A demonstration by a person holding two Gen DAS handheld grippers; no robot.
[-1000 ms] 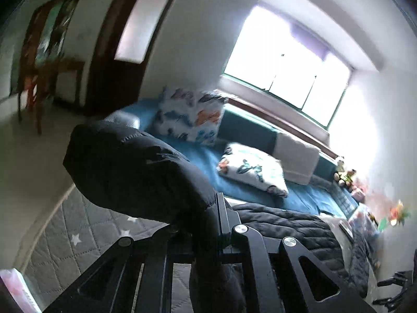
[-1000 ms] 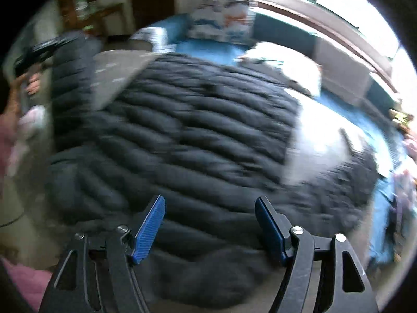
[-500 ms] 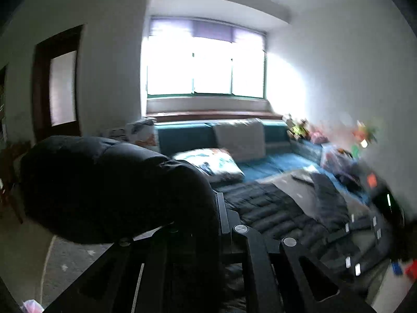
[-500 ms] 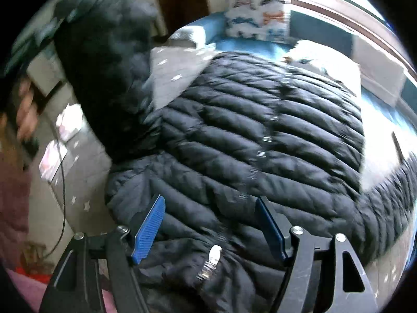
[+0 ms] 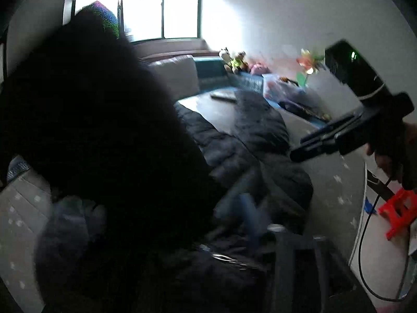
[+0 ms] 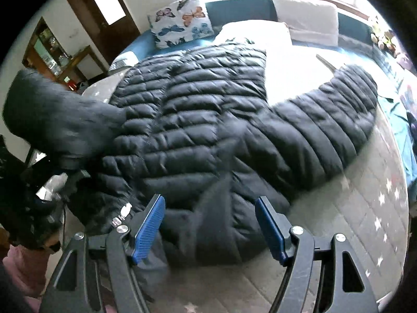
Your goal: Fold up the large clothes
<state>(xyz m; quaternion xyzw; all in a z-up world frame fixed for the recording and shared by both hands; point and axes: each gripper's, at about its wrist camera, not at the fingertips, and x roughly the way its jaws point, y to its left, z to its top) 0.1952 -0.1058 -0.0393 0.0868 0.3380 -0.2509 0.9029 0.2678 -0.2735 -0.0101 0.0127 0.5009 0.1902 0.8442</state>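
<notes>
Black quilted puffer jacket (image 6: 198,120): spread across the grey star-print quilt (image 6: 365,208), filling your right wrist view from 9 o'clock to 2 o'clock. One sleeve (image 6: 325,130) reaches out toward 2 o'clock; the other sleeve (image 6: 52,117) is lifted at 9 o'clock.

Right gripper (image 6: 209,230): jaws spread wide, blue pads (image 6: 148,229) bare, nothing between them. You hover it over the jacket's near edge at 6 o'clock.

Left gripper (image 5: 250,224): blurred and half buried under dark fabric (image 5: 91,143) that masks your left view from 7 to 12 o'clock. You cannot tell whether it is closed on the cloth.

Open room: bare quilt from 3 to 5 o'clock in the right view, beside the outstretched sleeve. A pale, sunlit patch (image 6: 292,73) lies at 1 o'clock, between jacket body and sleeve.

Surroundings, right view: butterfly cushion (image 6: 182,20) at 12 o'clock, just past the jacket's far edge; beige cushion (image 6: 307,20) at 1 o'clock; dark door (image 6: 104,13) at 11 o'clock.

Surroundings, left view: window (image 5: 159,10) at 12 o'clock; soft toys (image 5: 234,60) at 1 o'clock; red stool (image 5: 398,211) at 4 o'clock; your right gripper's body at 3 o'clock.
</notes>
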